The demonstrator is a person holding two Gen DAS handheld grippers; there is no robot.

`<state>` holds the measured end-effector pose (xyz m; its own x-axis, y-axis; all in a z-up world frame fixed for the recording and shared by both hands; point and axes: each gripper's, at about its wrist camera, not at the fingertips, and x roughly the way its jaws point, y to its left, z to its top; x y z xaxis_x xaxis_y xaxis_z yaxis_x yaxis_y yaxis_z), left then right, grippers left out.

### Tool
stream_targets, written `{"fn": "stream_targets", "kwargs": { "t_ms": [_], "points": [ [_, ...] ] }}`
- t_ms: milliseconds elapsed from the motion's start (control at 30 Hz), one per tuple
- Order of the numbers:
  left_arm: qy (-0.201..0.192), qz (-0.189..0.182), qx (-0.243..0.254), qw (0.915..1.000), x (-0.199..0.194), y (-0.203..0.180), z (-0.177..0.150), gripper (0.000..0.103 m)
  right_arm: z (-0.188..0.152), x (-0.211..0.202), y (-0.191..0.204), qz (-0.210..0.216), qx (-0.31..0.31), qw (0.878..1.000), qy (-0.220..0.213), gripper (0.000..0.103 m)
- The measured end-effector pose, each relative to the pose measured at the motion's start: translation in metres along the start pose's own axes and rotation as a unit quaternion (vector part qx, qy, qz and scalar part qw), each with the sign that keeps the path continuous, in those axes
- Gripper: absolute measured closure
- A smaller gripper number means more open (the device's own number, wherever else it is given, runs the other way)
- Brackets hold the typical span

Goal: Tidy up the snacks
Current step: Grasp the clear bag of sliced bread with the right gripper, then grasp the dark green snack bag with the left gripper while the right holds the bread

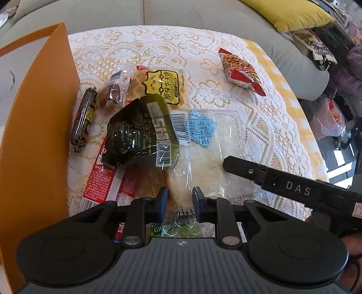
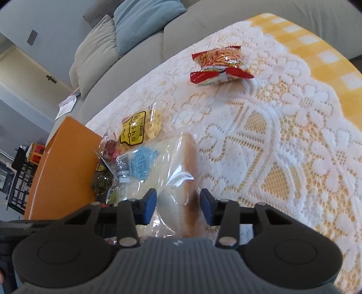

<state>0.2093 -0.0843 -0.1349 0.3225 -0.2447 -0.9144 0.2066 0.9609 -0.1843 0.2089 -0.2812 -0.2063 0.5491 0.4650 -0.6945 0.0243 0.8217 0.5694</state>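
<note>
A pile of snacks lies on the lace tablecloth [image 1: 260,126] beside an orange box [image 1: 38,126]. A clear-wrapped bread sandwich [image 1: 210,153] lies in front, with a dark green packet [image 1: 140,133] on its left edge. Behind are a yellow waffle pack [image 1: 163,87], a sausage stick [image 1: 83,117] and a red flat wrapper [image 1: 106,181]. A red noodle-snack bag [image 1: 242,67] lies apart at the far right. My left gripper [image 1: 179,201] is open over the sandwich's near end. My right gripper [image 2: 178,203] is open with its fingers on either side of the sandwich's crust edge [image 2: 190,171].
A grey sofa [image 1: 181,15] with a yellow cushion [image 1: 291,13] runs behind the table. The orange box [image 2: 65,167] stands at the table's left side. The noodle-snack bag [image 2: 219,65] lies far ahead in the right wrist view. Bags and clutter sit on the floor at the right.
</note>
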Motion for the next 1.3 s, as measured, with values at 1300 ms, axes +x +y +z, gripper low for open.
{"fn": "stream_targets", "kwargs": {
  "t_ms": [1300],
  "points": [
    [-0.005, 0.229, 0.385, 0.894, 0.042, -0.036, 0.006, 0.049, 0.015, -0.028, -0.012, -0.083, -0.015, 0.995, -0.055, 0.101]
  ]
}}
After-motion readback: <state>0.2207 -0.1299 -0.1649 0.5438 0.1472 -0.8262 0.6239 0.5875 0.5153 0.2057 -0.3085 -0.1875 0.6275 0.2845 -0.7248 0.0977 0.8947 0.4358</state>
